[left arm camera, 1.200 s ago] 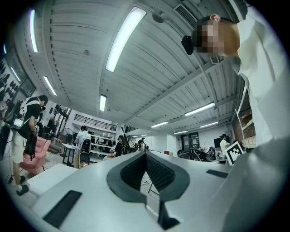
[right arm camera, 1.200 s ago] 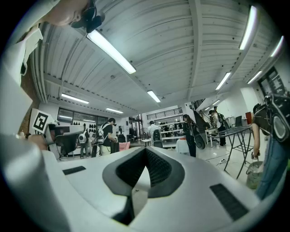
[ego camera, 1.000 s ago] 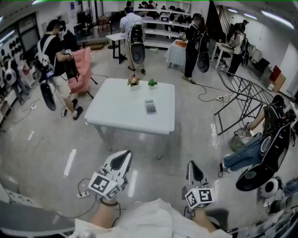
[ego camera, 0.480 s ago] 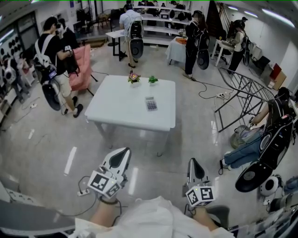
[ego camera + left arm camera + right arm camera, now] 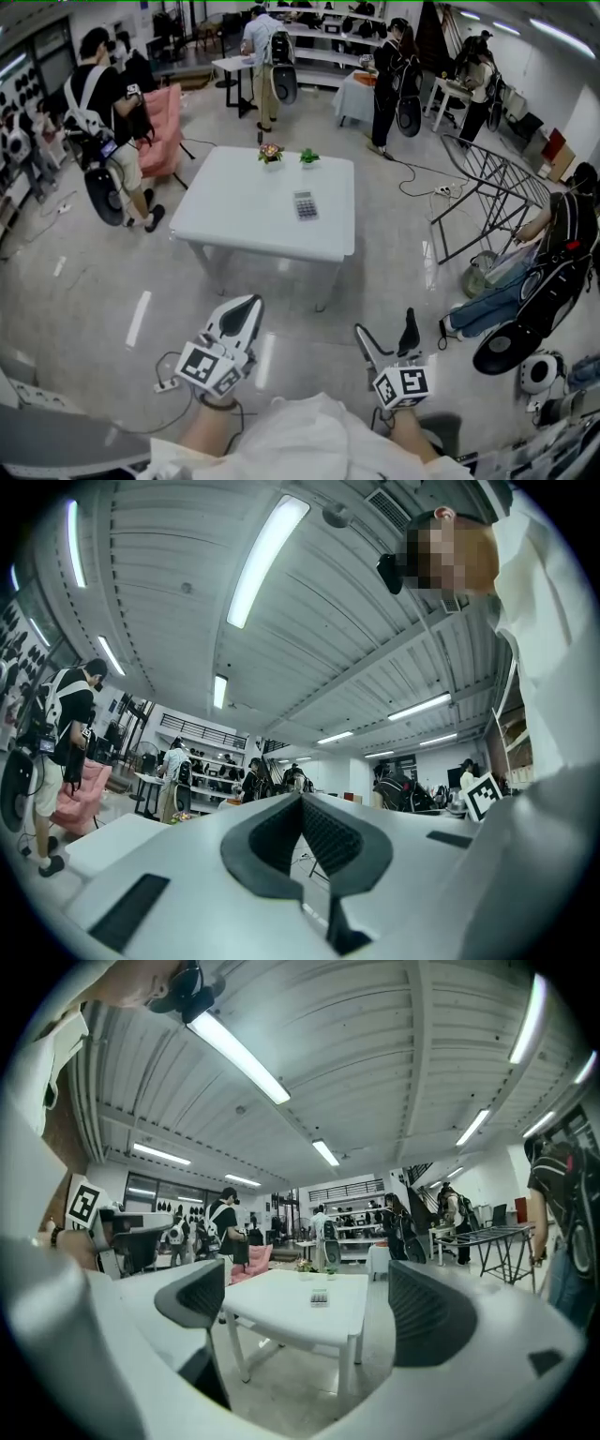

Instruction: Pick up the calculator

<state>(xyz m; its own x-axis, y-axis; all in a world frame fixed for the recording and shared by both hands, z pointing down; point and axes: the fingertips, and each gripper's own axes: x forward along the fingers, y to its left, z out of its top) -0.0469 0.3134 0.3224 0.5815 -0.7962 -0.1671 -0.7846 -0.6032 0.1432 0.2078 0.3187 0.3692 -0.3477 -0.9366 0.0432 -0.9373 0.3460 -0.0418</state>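
Observation:
A small grey calculator (image 5: 305,204) lies flat near the middle of a white table (image 5: 234,225), well ahead of both grippers. In the right gripper view the calculator (image 5: 320,1297) shows small and far off on the table (image 5: 281,1312). My left gripper (image 5: 249,307) hangs low over the floor, its jaws shut and empty; in its own view the left gripper (image 5: 302,803) has its pads together. My right gripper (image 5: 386,332) is beside it, its jaws opening wide with nothing between them. The right gripper (image 5: 311,1305) points level at the table.
Two small potted plants (image 5: 272,153) (image 5: 308,157) stand at the table's far edge. Several people with gear stand around, one by a pink chair (image 5: 165,131). A metal rack (image 5: 497,183) leans at right, where a person (image 5: 511,291) sits on the floor. A power strip (image 5: 169,387) lies near my left.
The right gripper's jaws have gone from shut to wide apart. The left gripper has stayed as it was, and the table and calculator have not moved.

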